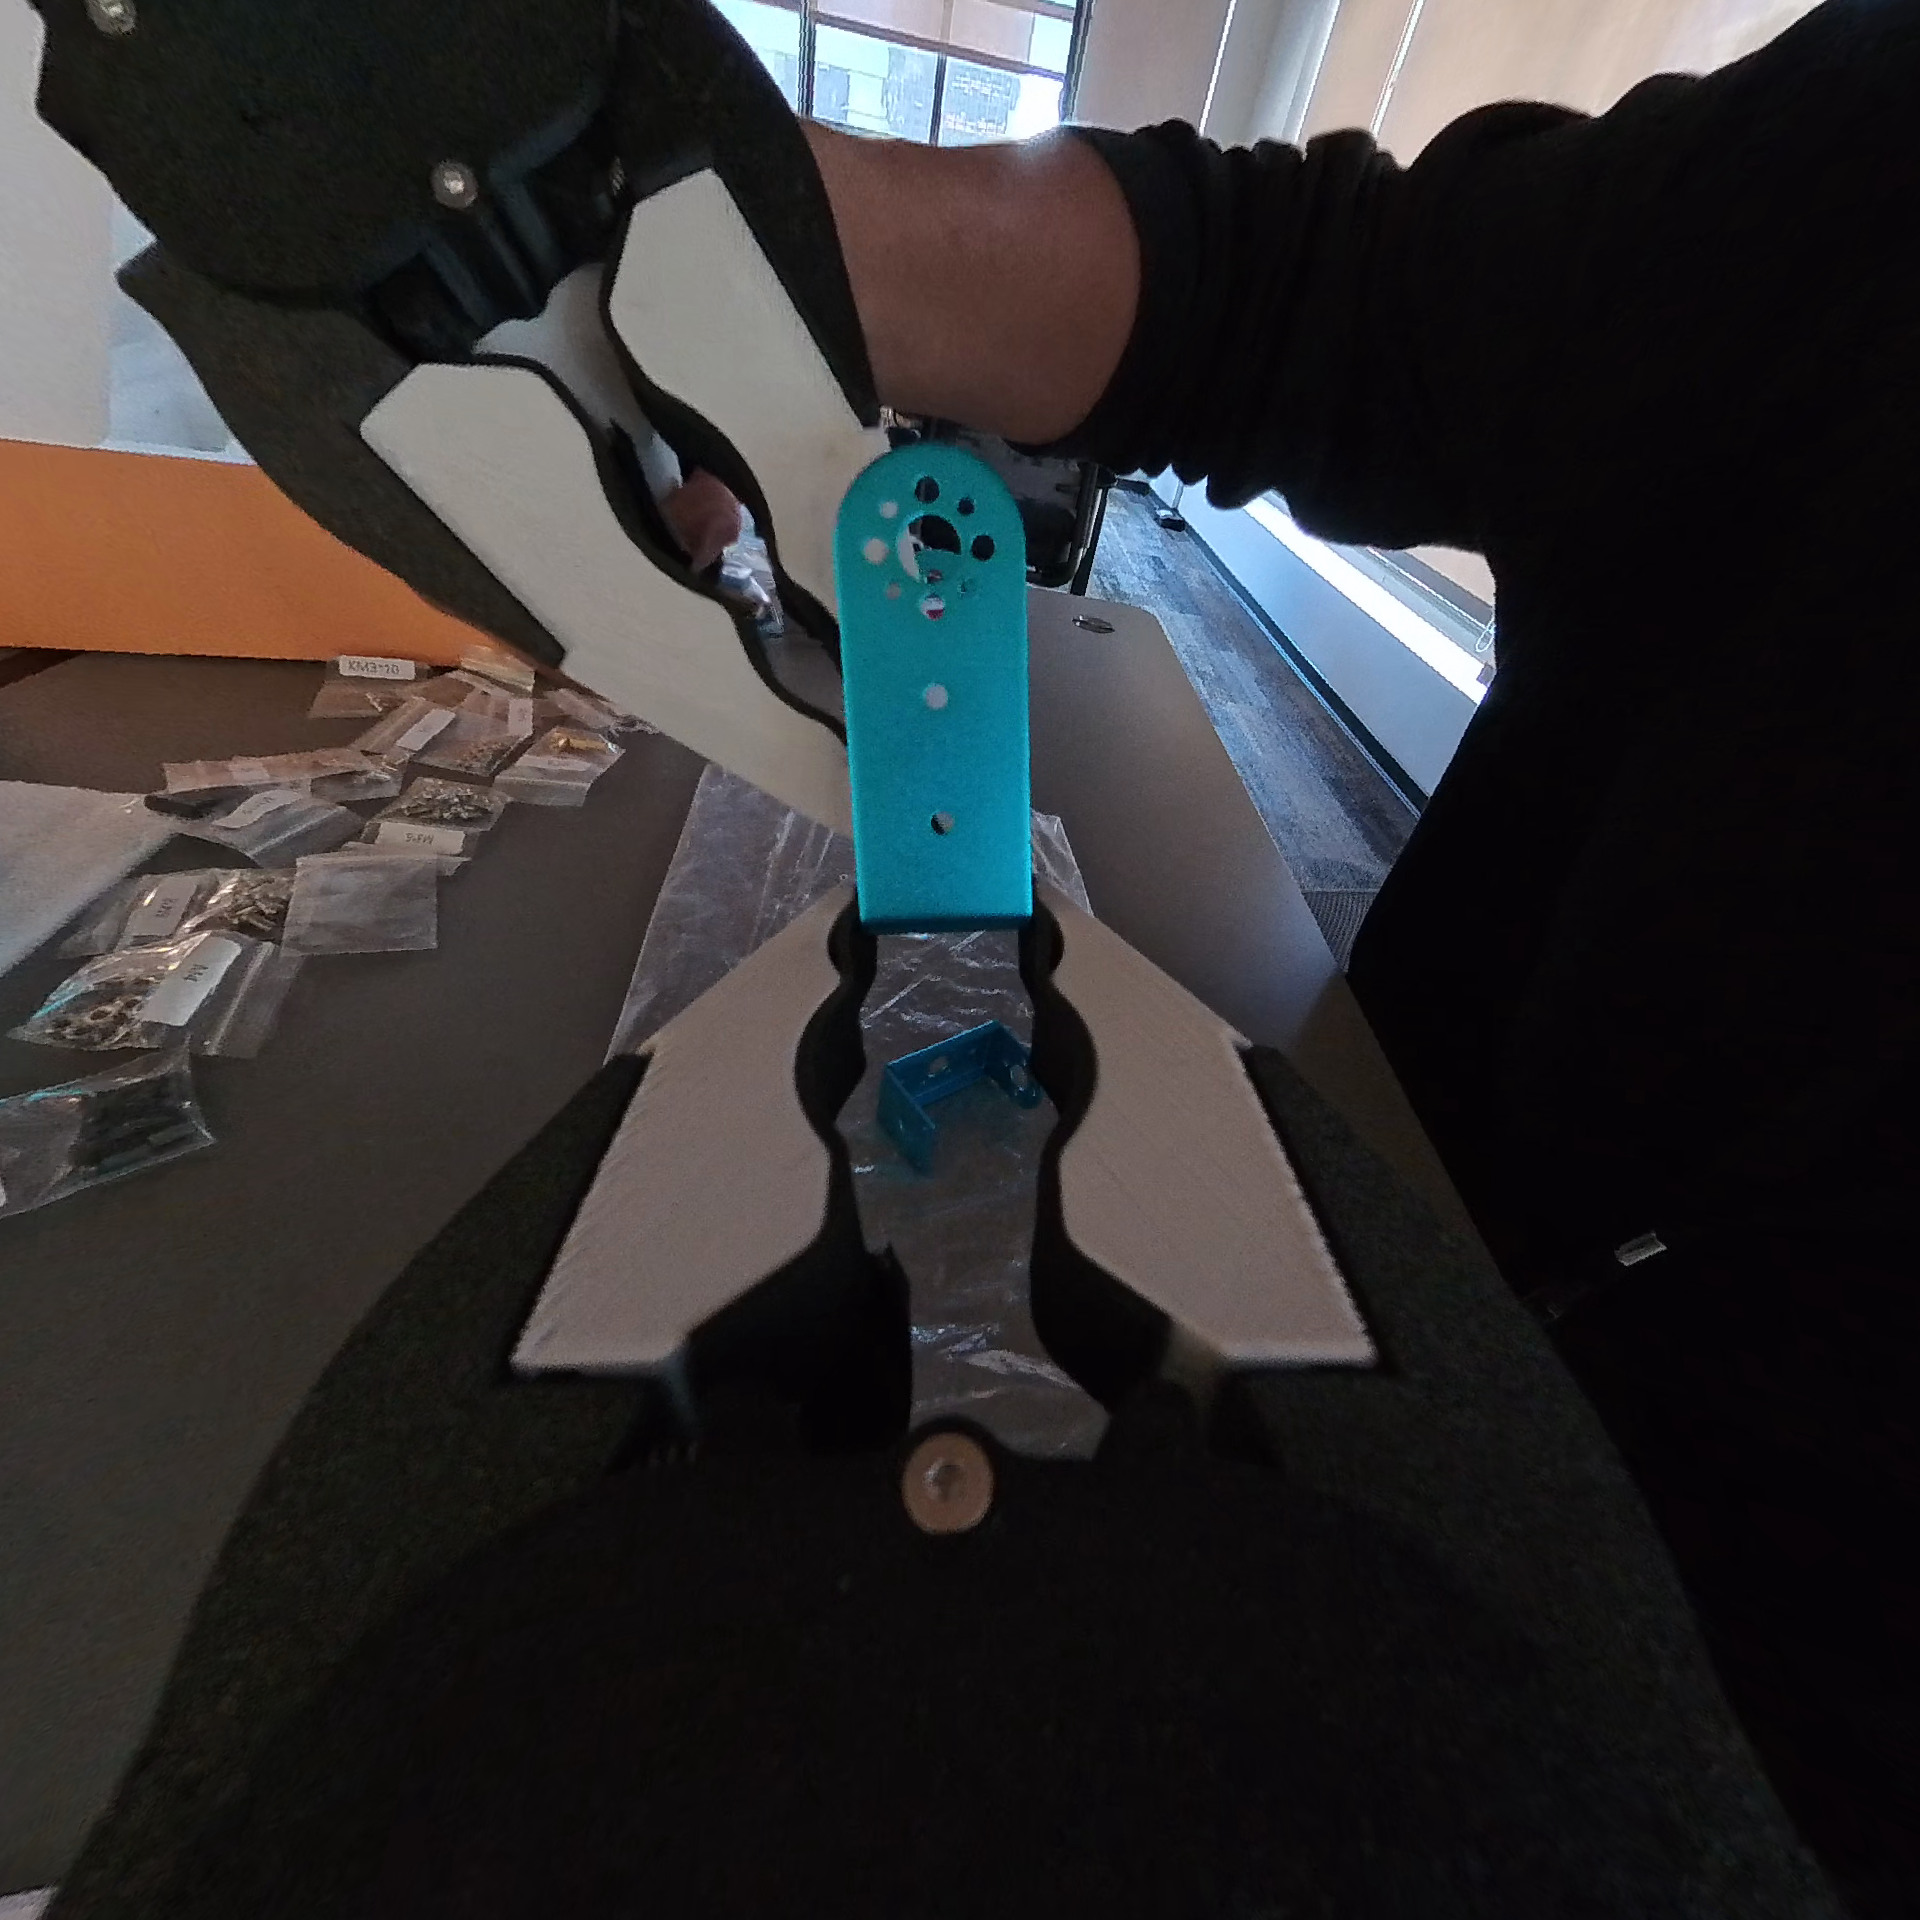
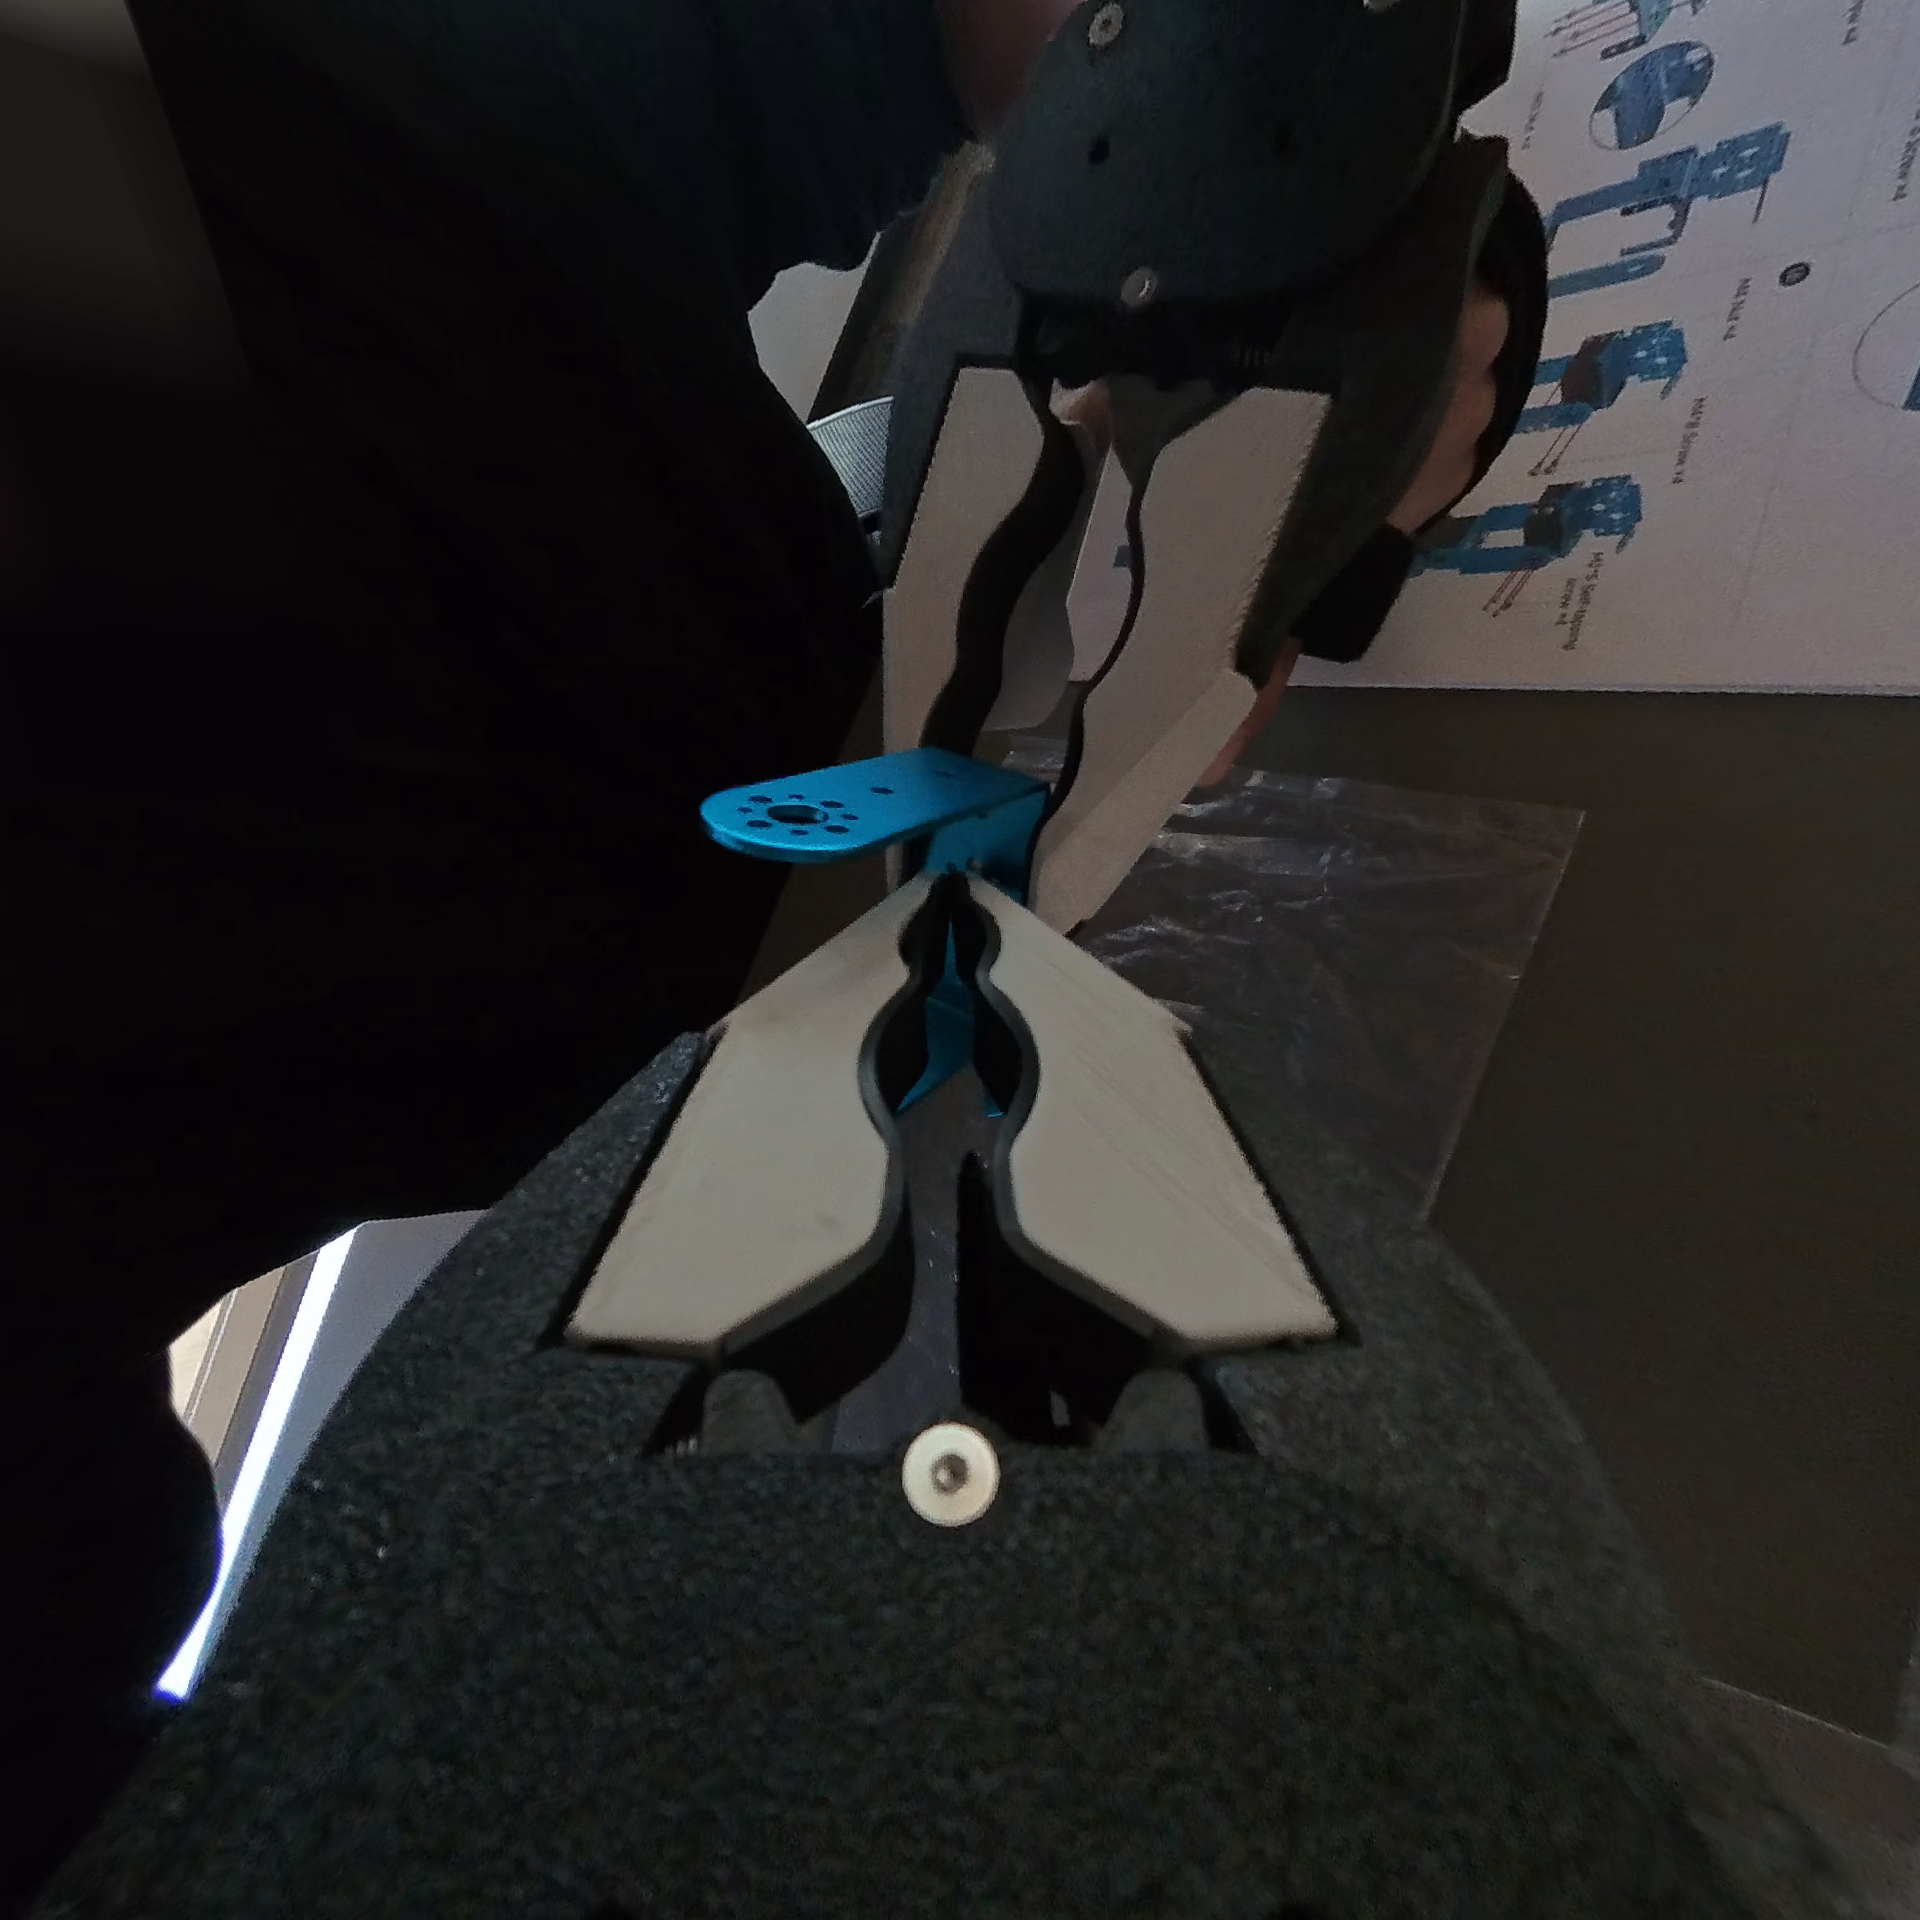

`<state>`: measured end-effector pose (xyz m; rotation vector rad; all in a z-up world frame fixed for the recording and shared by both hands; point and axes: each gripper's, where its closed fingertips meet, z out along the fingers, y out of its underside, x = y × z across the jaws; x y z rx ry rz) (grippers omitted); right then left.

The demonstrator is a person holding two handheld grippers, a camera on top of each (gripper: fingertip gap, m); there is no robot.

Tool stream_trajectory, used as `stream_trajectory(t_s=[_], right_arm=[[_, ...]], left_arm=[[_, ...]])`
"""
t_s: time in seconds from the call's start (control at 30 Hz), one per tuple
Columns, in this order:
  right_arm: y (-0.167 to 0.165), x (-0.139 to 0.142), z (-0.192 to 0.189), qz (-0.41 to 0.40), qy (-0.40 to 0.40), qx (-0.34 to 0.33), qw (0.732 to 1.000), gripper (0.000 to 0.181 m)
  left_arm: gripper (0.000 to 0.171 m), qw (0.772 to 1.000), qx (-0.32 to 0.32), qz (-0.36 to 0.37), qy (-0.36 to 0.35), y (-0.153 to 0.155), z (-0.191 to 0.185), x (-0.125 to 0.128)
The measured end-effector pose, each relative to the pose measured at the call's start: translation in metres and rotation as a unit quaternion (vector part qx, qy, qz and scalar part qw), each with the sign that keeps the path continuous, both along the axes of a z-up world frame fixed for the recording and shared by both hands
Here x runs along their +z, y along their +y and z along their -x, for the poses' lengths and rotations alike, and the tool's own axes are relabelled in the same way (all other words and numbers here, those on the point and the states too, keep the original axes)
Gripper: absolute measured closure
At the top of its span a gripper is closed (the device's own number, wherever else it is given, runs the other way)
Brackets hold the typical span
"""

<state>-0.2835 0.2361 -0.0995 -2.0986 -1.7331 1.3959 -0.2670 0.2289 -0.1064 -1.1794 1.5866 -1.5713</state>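
I am holding the teal bracket (image 1: 938,727) above the surface (image 1: 416,1299), the left gripper (image 1: 945,925) fingers pinching its lower edge. The right gripper (image 2: 961,883) fingers are clamping its other flange. A small blue bracket (image 1: 951,1091) is lying on clear plastic sheet (image 1: 748,862) below; parts bags (image 1: 260,904) nearby.

Daylight from the windows (image 1: 940,73) backlights both wide-angle views, leaving foregrounds dim, edges bent and slightly blurred.

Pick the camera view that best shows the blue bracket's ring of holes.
Left wrist view: the blue bracket faces the camera flat, holes clear, its lower edge in the left gripper. Right wrist view shows the flange edge-on and foreshortened.
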Motion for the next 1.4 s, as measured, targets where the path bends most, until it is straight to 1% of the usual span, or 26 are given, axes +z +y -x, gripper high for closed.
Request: stream_trajectory(t_s=[0.37, 0.47, 0.67, 0.77, 0.83, 0.9, 0.97, 1.0, 1.07, 1.1, 1.13, 1.17, 1.2, 1.27, 1.3, 1.33, 1.37, 1.4], right_arm=[[0.002, -0.005, -0.001, -0.009, -0.011, -0.001, 1.000, 0.181], [0.006, -0.004, 0.000, -0.024, -0.011, -0.007, 1.000, 0.181], [0.005, -0.005, 0.000, -0.040, -0.021, 0.002, 0.999, 0.181], [0.008, -0.001, -0.001, -0.044, -0.019, -0.005, 0.999, 0.181], [0.012, 0.008, -0.003, -0.057, -0.011, -0.011, 0.998, 0.181], [0.019, 0.021, -0.008, -0.079, 0.007, -0.030, 0.996, 0.181], [0.033, 0.041, -0.016, -0.112, 0.049, -0.075, 0.990, 0.181], [0.042, 0.054, -0.021, -0.131, 0.083, -0.112, 0.982, 0.179], [0.058, 0.080, -0.035, -0.157, 0.158, -0.202, 0.954, 0.170], [0.060, 0.084, -0.043, -0.167, 0.186, -0.238, 0.938, 0.162], [0.056, 0.082, -0.049, -0.178, 0.209, -0.262, 0.925, 0.152], [0.048, 0.074, -0.051, -0.185, 0.225, -0.275, 0.916, 0.140], [0.037, 0.061, -0.051, -0.185, 0.228, -0.281, 0.914, 0.131], [0.016, 0.035, -0.041, -0.188, 0.220, -0.290, 0.912, 0.118], [0.009, 0.025, -0.036, -0.203, 0.213, -0.301, 0.907, 0.122], [0.006, 0.021, -0.032, -0.222, 0.212, -0.319, 0.896, 0.127], [0.002, 0.019, -0.028, -0.237, 0.214, -0.332, 0.888, 0.127], [-0.001, 0.022, -0.026, -0.250, 0.223, -0.345, 0.877, 0.133]], left_arm=[[0.145, 1.000, -0.002, -0.002, 0.004, -0.001, 0.000, -0.002], [0.145, 1.000, -0.002, -0.001, 0.003, -0.001, 0.000, -0.002], [0.145, 1.000, 0.000, -0.006, 0.002, -0.001, 0.000, -0.001], [0.145, 1.000, 0.002, 0.002, -0.002, 0.002, 0.000, 0.001], [0.145, 1.000, 0.003, 0.002, -0.007, 0.002, 0.001, 0.004], [0.145, 1.000, 0.005, 0.000, -0.013, 0.002, 0.002, 0.006], [0.145, 1.000, 0.006, 0.000, -0.020, 0.003, 0.003, 0.010], [0.145, 1.000, 0.009, 0.001, -0.025, 0.004, 0.003, 0.012], [0.145, 0.999, 0.016, 0.004, -0.038, 0.007, 0.005, 0.018], [0.145, 0.999, 0.020, 0.007, -0.045, 0.008, 0.006, 0.021], [0.145, 0.998, 0.023, 0.011, -0.050, 0.010, 0.006, 0.024], [0.145, 0.998, 0.026, 0.015, -0.056, 0.012, 0.007, 0.027], [0.145, 0.998, 0.029, 0.019, -0.061, 0.014, 0.008, 0.029], [0.145, 0.997, 0.034, 0.022, -0.067, 0.017, 0.008, 0.031], [0.145, 0.997, 0.038, 0.021, -0.068, 0.018, 0.008, 0.031], [0.145, 0.997, 0.037, 0.022, -0.067, 0.017, 0.007, 0.031], [0.145, 0.997, 0.036, 0.022, -0.065, 0.016, 0.007, 0.029], [0.145, 0.997, 0.037, 0.021, -0.065, 0.015, 0.006, 0.028]])
